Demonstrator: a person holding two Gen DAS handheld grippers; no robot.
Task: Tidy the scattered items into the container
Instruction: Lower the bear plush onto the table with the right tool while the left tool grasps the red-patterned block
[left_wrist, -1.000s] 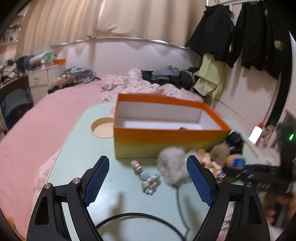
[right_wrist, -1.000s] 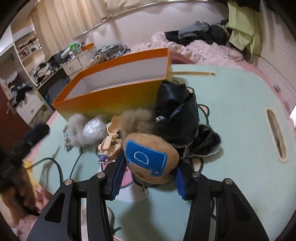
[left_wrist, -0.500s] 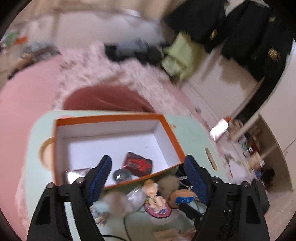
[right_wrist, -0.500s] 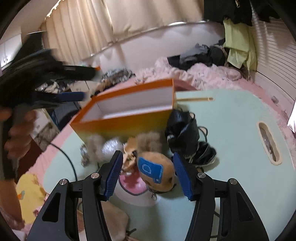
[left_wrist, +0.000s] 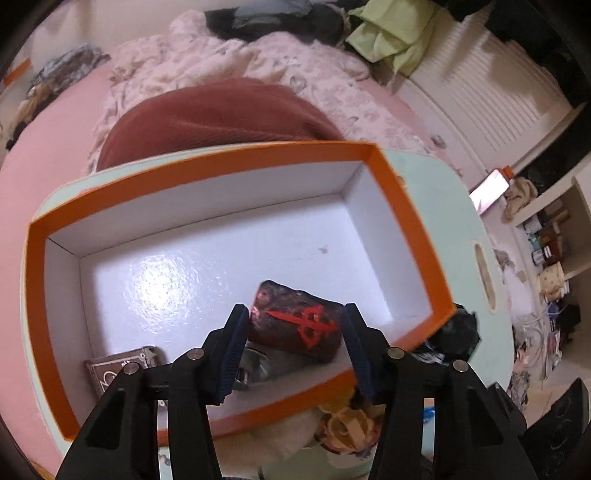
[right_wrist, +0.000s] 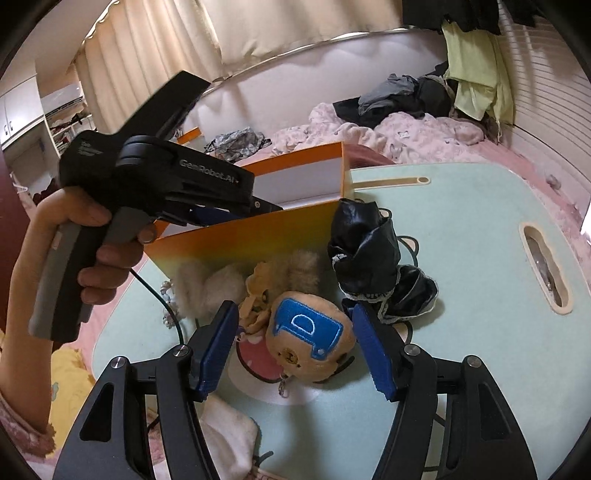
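Your left gripper (left_wrist: 293, 332) is pointing steeply down into the orange box (left_wrist: 406, 206), low in the centre of the left wrist view. Its jaws are closing, and a dark pouch with a red emblem (left_wrist: 295, 321) is sitting between the blue pads; whether the pads are pressing on it yet, I cannot tell. The pouch is lying on the box's white floor near the front wall. A small dark patterned packet (left_wrist: 114, 369) is lying in the lower left corner of the box, and something grey and shiny (left_wrist: 258, 365) is partly hidden behind the left finger.

In the right wrist view, your left hand (right_wrist: 85, 251) is gripping the tool's handle at the left of the frame.

Your right gripper (right_wrist: 291, 339) is hanging at lower centre of that view, its jaws opening. A tan plush toy with a blue patch (right_wrist: 310, 336) is lying between the fingers, and gaps are showing on both sides, so it is released. The plush is resting on the pale green table (right_wrist: 461, 266), just in front of the box's orange wall. Beside it are lying fluffy pompoms (right_wrist: 207, 291), a small figurine (right_wrist: 255, 302) and crumpled black fabric (right_wrist: 369, 251) to the right.
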